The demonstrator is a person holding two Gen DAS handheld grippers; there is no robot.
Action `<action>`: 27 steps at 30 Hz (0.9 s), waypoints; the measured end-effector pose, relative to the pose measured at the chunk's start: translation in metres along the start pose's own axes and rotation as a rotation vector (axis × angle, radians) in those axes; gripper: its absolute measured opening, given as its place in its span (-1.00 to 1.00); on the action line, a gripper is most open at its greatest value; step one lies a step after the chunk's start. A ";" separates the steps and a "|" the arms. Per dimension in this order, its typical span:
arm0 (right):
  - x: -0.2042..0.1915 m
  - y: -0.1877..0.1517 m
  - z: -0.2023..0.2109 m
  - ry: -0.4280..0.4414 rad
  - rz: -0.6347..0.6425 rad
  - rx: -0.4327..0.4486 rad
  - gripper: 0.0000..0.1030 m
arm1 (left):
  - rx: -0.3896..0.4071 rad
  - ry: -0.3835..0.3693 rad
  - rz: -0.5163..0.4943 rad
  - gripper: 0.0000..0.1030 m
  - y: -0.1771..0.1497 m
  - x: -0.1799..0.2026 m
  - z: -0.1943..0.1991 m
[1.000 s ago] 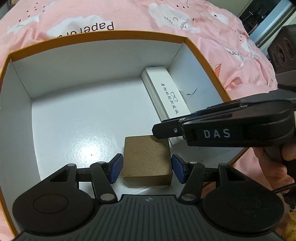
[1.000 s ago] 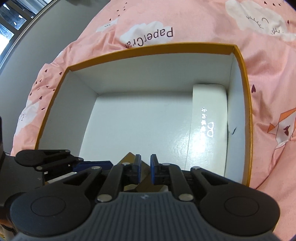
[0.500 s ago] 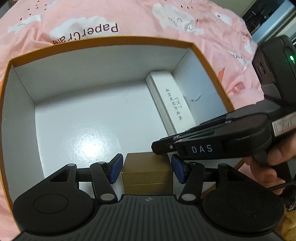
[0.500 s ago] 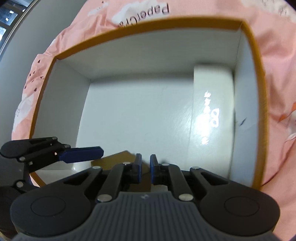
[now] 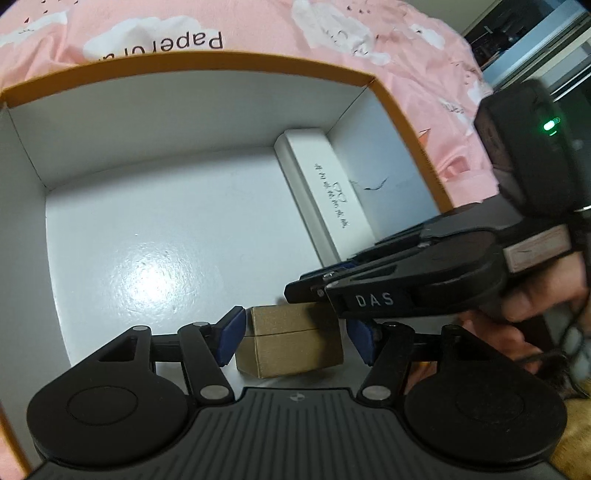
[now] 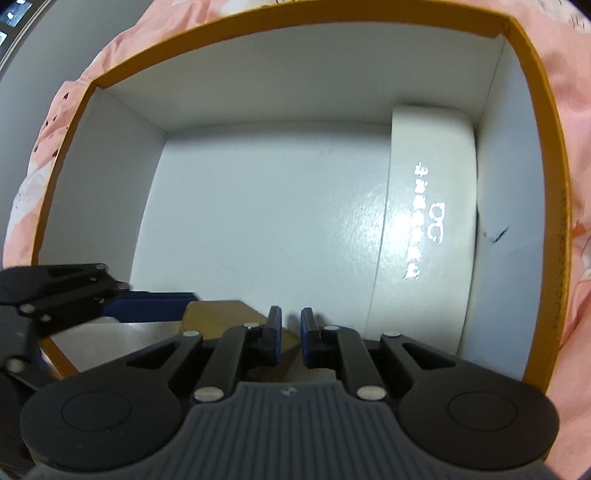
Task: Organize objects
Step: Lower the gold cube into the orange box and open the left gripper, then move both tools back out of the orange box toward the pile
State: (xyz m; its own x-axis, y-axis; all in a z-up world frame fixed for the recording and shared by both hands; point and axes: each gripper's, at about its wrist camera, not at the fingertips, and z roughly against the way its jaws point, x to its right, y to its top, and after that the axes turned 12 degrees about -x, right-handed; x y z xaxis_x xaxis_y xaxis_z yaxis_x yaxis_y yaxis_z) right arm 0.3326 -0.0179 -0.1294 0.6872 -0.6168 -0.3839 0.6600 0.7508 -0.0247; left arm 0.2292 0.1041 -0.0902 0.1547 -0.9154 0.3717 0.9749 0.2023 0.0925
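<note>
A small brown cardboard box [image 5: 295, 325] stands on the white floor of a large orange-rimmed box [image 5: 221, 61], near its front wall. My left gripper [image 5: 295, 338] straddles it. Its jaws are opening, and a gap shows between each blue pad and the box. My right gripper [image 5: 295, 291] reaches in from the right, just above the brown box. In the right wrist view that gripper [image 6: 290, 332] is shut with nothing between its pads. The brown box [image 6: 221, 314] lies just beyond them, beside one of the left gripper's pads [image 6: 155, 301].
A long white case with printed lettering [image 5: 325, 192] [image 6: 424, 221] lies along the large box's right wall. The orange rim [image 6: 295, 22] and white walls enclose both grippers. Pink patterned bedding [image 5: 406, 55] surrounds the box. A hand [image 5: 535, 295] holds the right gripper.
The left jaws have spread wider, away from the brown box's sides. The right gripper has sunk deeper into the large box, staying shut.
</note>
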 end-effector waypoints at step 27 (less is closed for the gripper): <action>0.005 -0.044 0.050 -0.121 0.026 0.162 -0.81 | -0.006 -0.175 0.126 -0.83 -0.001 0.019 -0.031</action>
State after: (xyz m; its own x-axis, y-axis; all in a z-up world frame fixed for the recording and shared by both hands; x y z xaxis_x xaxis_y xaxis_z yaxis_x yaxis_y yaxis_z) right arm 0.3222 -0.0653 -0.0840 0.7299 -0.6287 -0.2683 0.6749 0.7252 0.1365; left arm 0.2360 0.0760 -0.1117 0.2458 -0.8087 0.5344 0.9506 0.3088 0.0301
